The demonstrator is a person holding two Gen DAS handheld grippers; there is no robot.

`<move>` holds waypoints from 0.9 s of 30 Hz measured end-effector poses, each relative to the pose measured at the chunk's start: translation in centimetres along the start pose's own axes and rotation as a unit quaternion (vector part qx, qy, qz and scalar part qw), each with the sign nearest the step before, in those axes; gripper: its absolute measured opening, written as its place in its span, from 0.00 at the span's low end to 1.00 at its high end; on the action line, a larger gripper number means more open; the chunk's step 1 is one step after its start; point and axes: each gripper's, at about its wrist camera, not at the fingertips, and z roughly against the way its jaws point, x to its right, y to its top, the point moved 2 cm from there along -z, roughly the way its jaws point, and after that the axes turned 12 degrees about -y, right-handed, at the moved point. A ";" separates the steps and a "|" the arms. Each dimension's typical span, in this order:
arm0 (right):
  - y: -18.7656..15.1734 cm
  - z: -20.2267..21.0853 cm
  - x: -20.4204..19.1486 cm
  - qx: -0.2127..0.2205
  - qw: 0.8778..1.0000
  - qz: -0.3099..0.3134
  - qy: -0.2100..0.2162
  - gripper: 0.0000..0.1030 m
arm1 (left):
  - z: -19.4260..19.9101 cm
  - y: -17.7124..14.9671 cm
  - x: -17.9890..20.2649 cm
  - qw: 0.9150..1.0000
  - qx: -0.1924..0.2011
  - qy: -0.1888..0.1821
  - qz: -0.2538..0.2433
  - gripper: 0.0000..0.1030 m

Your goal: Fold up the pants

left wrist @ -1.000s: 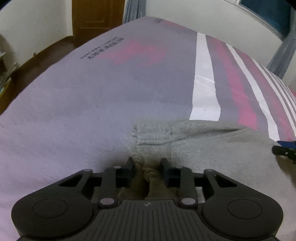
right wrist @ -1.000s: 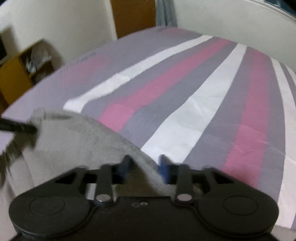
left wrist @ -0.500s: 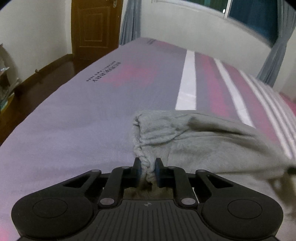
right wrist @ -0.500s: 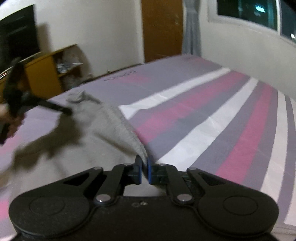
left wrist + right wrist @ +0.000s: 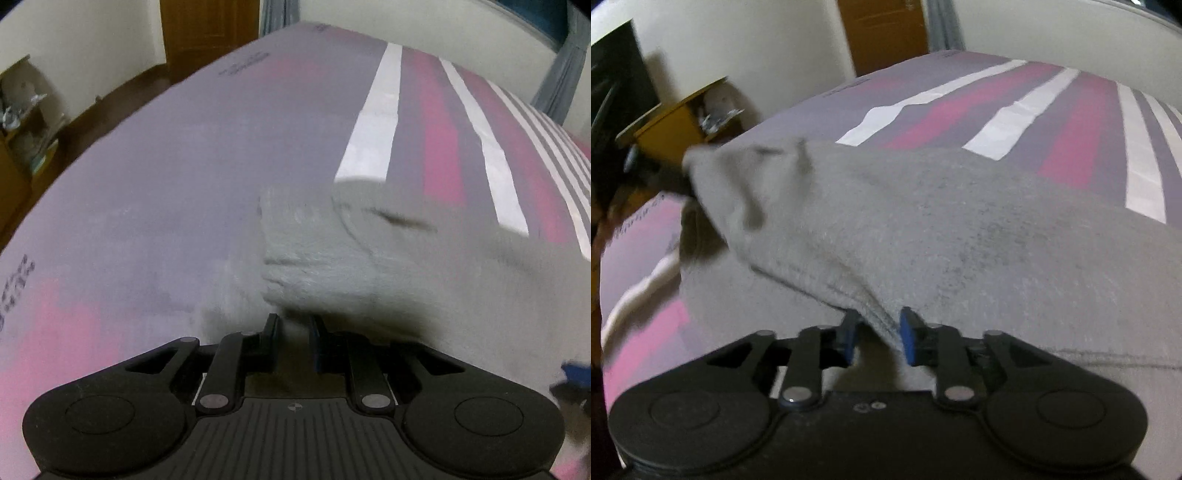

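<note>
Left gripper (image 5: 293, 334) clamped on the sweatpants (image 5: 960, 236) waistband; right gripper (image 5: 875, 338) just opening, cloth loose between. Lay the fold square on the bed (image 5: 147, 177) before releasing left.

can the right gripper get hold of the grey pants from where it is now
Probably yes. The right gripper has just been opening its jaws, and a fold of the grey pants lies between them with nothing else in the way, so closing should catch it.
</note>
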 end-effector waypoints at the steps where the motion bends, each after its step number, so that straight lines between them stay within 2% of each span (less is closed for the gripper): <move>1: 0.1 0.5 0.1 0.001 1.000 -0.017 0.001 0.52 | 0.4 -0.5 -0.2 1.000 -0.001 -0.005 0.008 0.20; 3: 0.4 1.6 0.4 0.012 0.999 -0.043 0.000 0.68 | 1.4 -1.3 -1.1 0.999 -0.009 -0.018 0.050 0.32; 5: 0.2 2.2 0.8 0.012 0.998 -0.057 -0.004 0.68 | 2.5 -2.0 -2.2 0.993 -0.011 -0.049 0.106 0.51; 6: 0.0 2.2 1.2 0.004 0.997 -0.071 -0.003 0.68 | 3.2 -2.6 -2.6 0.990 -0.003 -0.052 0.132 0.59; 7: -0.2 2.0 1.3 -0.004 0.996 -0.087 0.000 0.68 | 3.9 -3.0 -2.8 0.988 0.008 -0.052 0.146 0.74; 8: -0.5 1.9 1.8 -0.013 0.994 -0.107 0.006 0.68 | 4.6 -3.4 -3.0 0.985 0.025 -0.062 0.156 0.76; 10: -1.6 1.5 2.3 -0.023 0.991 -0.134 0.011 0.62 | 5.1 -3.7 -3.1 0.981 0.035 -0.081 0.171 0.76; 13: -2.0 1.0 2.6 -0.033 0.985 -0.168 0.017 0.59 | 4.5 -4.2 -3.8 0.973 0.029 -0.103 0.204 0.75; 15: -2.0 1.0 2.5 -0.033 0.982 -0.183 0.017 0.58 | 3.5 -4.3 -4.1 0.966 0.026 -0.117 0.230 0.66; 17: -2.1 0.9 2.6 -0.032 0.981 -0.191 0.016 0.58 | 2.9 -4.8 -4.2 0.960 0.028 -0.133 0.246 0.52; 22: -1.9 0.8 1.9 -0.037 0.981 -0.191 0.011 0.54 | 1.1 -5.9 -3.1 0.956 0.019 -0.140 0.257 0.49; 27: -1.9 0.8 2.3 -0.045 0.974 -0.218 0.026 0.49 | -0.2 -5.6 -3.0 0.954 0.038 -0.137 0.266 0.49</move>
